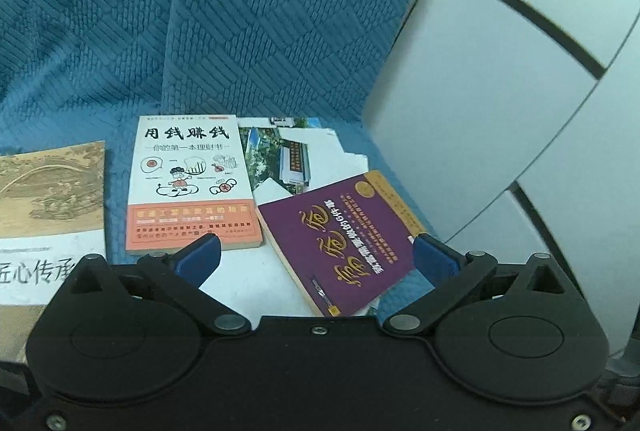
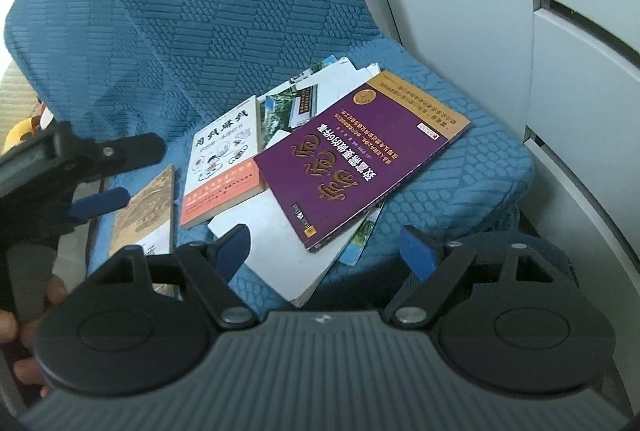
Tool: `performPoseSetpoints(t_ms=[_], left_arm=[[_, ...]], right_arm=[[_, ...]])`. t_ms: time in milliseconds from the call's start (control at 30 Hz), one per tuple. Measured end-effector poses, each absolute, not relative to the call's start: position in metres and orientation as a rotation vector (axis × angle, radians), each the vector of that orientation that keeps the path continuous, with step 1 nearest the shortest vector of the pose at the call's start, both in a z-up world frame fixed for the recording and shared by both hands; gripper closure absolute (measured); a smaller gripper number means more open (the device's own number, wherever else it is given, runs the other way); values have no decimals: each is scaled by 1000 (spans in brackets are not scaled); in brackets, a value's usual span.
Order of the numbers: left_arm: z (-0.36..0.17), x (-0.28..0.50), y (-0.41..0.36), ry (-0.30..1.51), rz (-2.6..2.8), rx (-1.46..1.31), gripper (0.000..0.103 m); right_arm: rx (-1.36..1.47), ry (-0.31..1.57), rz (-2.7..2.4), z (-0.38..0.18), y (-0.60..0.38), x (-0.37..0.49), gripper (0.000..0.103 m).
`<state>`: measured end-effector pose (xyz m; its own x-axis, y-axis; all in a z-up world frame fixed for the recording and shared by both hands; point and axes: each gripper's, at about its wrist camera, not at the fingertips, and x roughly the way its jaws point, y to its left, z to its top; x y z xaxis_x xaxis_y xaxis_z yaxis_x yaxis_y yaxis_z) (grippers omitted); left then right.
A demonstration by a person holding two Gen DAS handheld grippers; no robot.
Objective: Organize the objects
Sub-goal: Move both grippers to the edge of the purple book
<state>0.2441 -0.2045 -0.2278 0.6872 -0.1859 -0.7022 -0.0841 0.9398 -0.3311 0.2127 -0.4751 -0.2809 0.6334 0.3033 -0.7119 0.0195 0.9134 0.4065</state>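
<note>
Several books lie on a blue-covered seat. A purple book lies tilted on top of a white booklet and a photo-cover magazine. A white-and-orange book lies to its left. A tan book with a painting lies furthest left. My left gripper is open and empty just in front of the purple book; it also shows in the right wrist view. My right gripper is open and empty over the seat's front edge.
The blue seat back rises behind the books. A white panelled wall stands close on the right. A hand holds the left gripper at the left edge.
</note>
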Motion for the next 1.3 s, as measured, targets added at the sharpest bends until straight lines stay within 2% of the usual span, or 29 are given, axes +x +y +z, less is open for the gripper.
performPoseSetpoints(t_ms=[133,200,400,467,500,567,633,700,800,867,967,1267,1300], left_arm=[[-246,268,-208,839,-67,-338,2],[-257,283,-209,853,-72,-347,6],[-288,327,-204,895,-86,-335,29],[-298,341,-201,917,-100,-326,39],[-303,348,-200,928,-110,-320,41],[-312,361,-197,943,-126,-308,46],[-318,370,-196,960,-142,-284,51],[-323,378,-197,972,-156,-255,52],[-331,387,-197,1001,-198,-241,52],[-333,390,-199,1003,-217,-222,52],[-339,397,-200,1021,-211,-212,52],[-349,398,-202,1054,-244,-218,56],[-348,397,-202,1056,-244,-219,56]], right_arm=[[422,887,147,-292,-478,230,20],[435,894,136,-298,-480,238,20],[469,913,107,-315,-483,260,21],[480,921,105,-321,-483,268,28],[484,927,107,-324,-482,271,32],[492,942,117,-328,-479,277,45],[504,961,128,-333,-476,284,51],[520,979,141,-338,-473,289,56],[537,1007,134,-345,-470,295,57],[555,1017,133,-350,-468,298,64],[569,1028,125,-354,-468,301,67],[610,1060,9,-360,-481,300,65],[647,1072,21,-363,-482,301,63]])
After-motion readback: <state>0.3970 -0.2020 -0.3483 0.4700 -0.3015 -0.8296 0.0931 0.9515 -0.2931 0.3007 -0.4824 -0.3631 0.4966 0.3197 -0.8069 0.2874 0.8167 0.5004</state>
